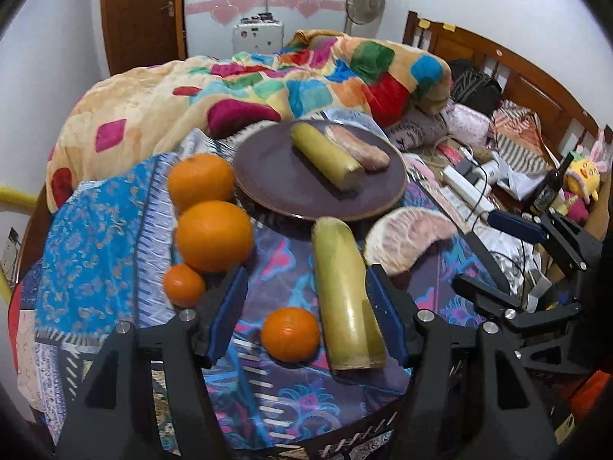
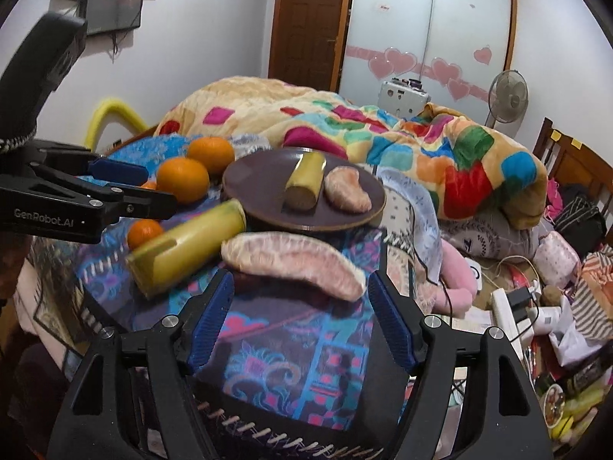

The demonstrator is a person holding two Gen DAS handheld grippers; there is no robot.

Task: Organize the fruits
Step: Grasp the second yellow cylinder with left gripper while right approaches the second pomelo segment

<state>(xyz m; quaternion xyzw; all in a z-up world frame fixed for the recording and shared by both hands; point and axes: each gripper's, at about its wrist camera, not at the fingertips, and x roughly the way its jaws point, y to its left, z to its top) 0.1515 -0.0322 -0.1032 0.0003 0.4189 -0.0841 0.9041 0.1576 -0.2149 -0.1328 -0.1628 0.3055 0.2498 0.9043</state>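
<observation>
While both grippers hover with jaws spread and nothing held, left gripper (image 1: 306, 314) straddles a small orange (image 1: 290, 334) and the long sugarcane piece (image 1: 349, 299). Right gripper (image 2: 300, 322) faces a pomelo segment (image 2: 295, 262). Brown plate (image 1: 276, 176) holds a shorter cane piece (image 1: 325, 159) and a pomelo wedge (image 1: 358, 148). Three oranges (image 1: 212, 234) sit left of the plate on patterned cloth (image 1: 95, 237).

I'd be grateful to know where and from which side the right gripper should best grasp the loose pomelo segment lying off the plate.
Probably across the middle of the pomelo segment, from the near side. It lies crosswise just ahead of the open right gripper, a long crescent narrowest front to back, with the sugarcane piece crowding its left end.
</observation>
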